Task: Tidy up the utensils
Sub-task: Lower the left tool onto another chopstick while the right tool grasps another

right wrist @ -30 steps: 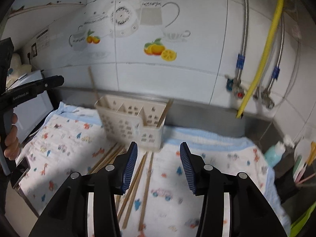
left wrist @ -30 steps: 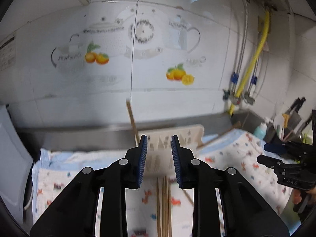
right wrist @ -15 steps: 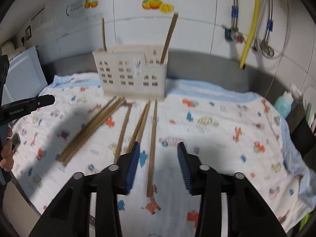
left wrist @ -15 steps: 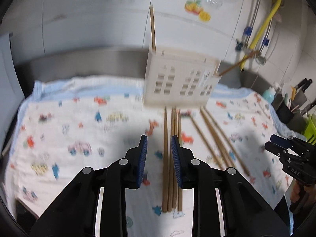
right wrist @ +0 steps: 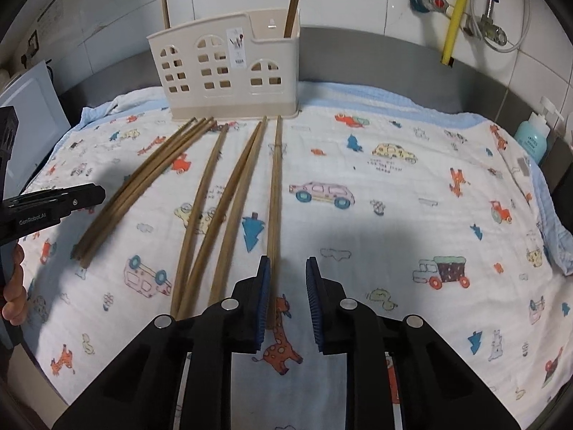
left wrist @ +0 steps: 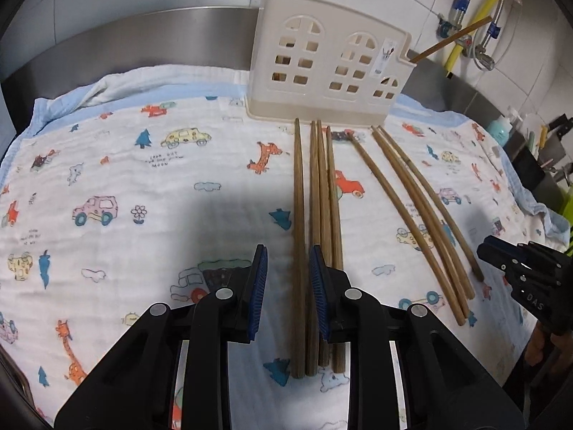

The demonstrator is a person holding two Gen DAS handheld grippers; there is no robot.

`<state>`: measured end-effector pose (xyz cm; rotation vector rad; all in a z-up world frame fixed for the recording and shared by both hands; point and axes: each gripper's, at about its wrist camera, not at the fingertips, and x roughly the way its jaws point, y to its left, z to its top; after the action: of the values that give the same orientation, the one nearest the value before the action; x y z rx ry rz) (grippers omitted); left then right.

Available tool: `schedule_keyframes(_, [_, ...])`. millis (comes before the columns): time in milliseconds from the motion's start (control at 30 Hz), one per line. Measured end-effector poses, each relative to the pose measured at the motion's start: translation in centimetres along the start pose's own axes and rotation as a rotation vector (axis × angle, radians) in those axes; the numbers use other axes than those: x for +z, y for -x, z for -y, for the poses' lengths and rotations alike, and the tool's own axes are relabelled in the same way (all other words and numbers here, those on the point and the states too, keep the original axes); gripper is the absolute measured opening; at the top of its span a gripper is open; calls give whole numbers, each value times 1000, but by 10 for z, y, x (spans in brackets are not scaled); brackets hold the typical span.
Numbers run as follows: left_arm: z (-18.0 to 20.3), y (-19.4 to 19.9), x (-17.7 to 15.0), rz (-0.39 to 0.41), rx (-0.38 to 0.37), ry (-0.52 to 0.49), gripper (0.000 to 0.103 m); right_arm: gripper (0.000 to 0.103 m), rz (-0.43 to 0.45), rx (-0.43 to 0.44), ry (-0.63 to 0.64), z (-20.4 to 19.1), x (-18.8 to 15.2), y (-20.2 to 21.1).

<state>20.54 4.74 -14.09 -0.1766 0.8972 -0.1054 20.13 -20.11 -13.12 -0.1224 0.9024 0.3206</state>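
Observation:
Several wooden chopsticks lie on a printed cloth in two bunches: one bunch (left wrist: 318, 215) under my left gripper, another (left wrist: 412, 197) to its right. A cream house-shaped utensil holder (left wrist: 329, 61) stands behind them with two chopsticks upright in it. My left gripper (left wrist: 288, 272) is open, low over the near bunch, with one chopstick between its fingers. In the right wrist view my right gripper (right wrist: 288, 283) is open beside the rightmost chopstick (right wrist: 275, 197), just off its near end; the holder (right wrist: 229, 71) stands at the back.
The cloth (right wrist: 412, 215) covers the counter. A steel backsplash and tiled wall stand behind. A yellow hose and taps (right wrist: 454, 10) hang at the back right. A teal bottle (right wrist: 533, 139) stands at the right edge. A white appliance (right wrist: 28, 107) is at the left.
Both grippers have tilted down and dropped toward the cloth. The views went from the tiled wall to the chopsticks. Both grippers stayed open.

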Motion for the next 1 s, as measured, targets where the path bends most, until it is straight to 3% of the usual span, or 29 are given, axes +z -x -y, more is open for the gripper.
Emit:
schedule_keyframes(333, [0, -11, 0, -17, 9, -9, 21, 17, -4, -3, 6, -2, 0, -6])
schedule_keyframes(600, [11, -10, 1, -4, 85, -70, 21, 16, 3, 5, 8, -3, 0, -7])
schedule_keyframes(800, [15, -10, -4, -4, 99, -76, 20, 14, 6, 5, 20, -5, 0, -7])
schedule_keyframes(1000, [7, -11, -2, -2, 109, -53, 11, 12, 5, 10, 24, -7, 0, -8])
